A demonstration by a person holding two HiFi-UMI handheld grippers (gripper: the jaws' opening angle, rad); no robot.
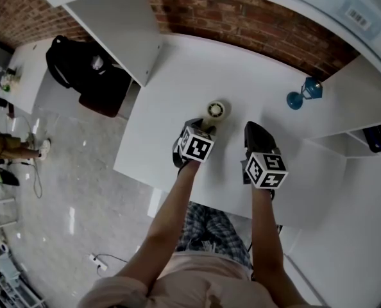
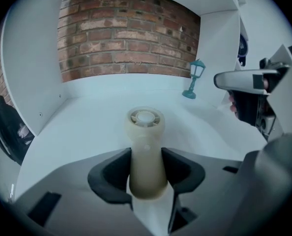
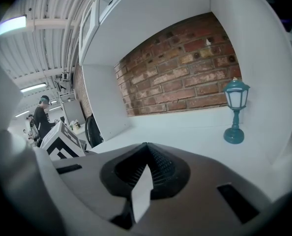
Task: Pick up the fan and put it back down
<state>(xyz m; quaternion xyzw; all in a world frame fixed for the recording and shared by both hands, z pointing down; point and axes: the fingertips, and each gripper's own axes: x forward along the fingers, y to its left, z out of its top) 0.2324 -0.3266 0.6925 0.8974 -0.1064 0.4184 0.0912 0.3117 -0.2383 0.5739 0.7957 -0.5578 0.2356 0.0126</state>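
Fan [image 2: 145,132] clamped by its handle in left claw [image 2: 146,168].

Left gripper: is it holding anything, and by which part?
Yes. The left gripper grips the cream fan by its handle, below the round head. The right gripper is shut and empty.

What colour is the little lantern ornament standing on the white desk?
Teal; the small lantern-shaped ornament shows best in the right gripper view.

At lower centre the right claw [image 3: 146,150] had its jaws together, empty, while a teal lantern [image 3: 235,111] stood at right on the white worktop [image 3: 185,132] before a brick wall [image 3: 180,77].
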